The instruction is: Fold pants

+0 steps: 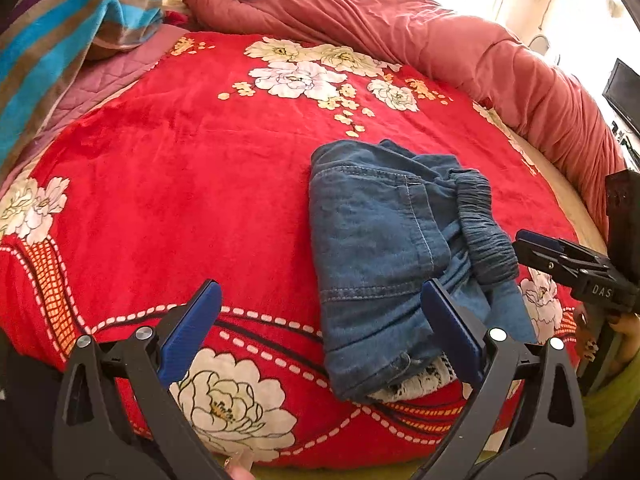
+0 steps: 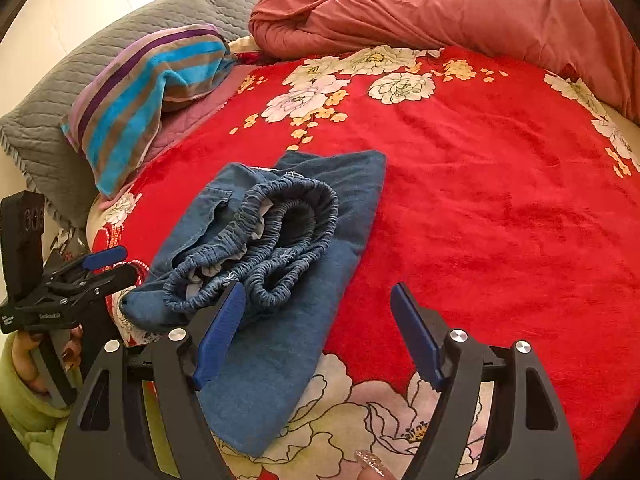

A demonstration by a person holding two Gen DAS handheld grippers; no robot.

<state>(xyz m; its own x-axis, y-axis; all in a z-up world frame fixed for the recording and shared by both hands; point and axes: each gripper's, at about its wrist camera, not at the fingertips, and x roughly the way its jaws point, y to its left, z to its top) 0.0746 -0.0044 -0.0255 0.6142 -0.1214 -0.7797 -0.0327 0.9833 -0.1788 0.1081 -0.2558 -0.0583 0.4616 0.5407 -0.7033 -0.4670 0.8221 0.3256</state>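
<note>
Blue denim pants (image 1: 384,248) lie folded in a compact bundle on the red flowered blanket (image 1: 192,184), elastic waistband bunched on top at its right. My left gripper (image 1: 320,300) is open and empty, just in front of the bundle's near left edge. The right gripper (image 1: 532,242) shows at the right edge, beside the waistband. In the right wrist view the pants (image 2: 280,264) lie left of centre with the gathered waistband on top. My right gripper (image 2: 318,300) is open and empty, its left finger over the bundle's near edge. The left gripper (image 2: 116,262) shows at the far left.
A rolled pink-red quilt (image 1: 400,28) lies along the far side of the bed. A striped towel (image 2: 152,92) and a grey quilted pillow (image 2: 48,120) sit at the head. A dark screen (image 1: 624,96) stands at the right.
</note>
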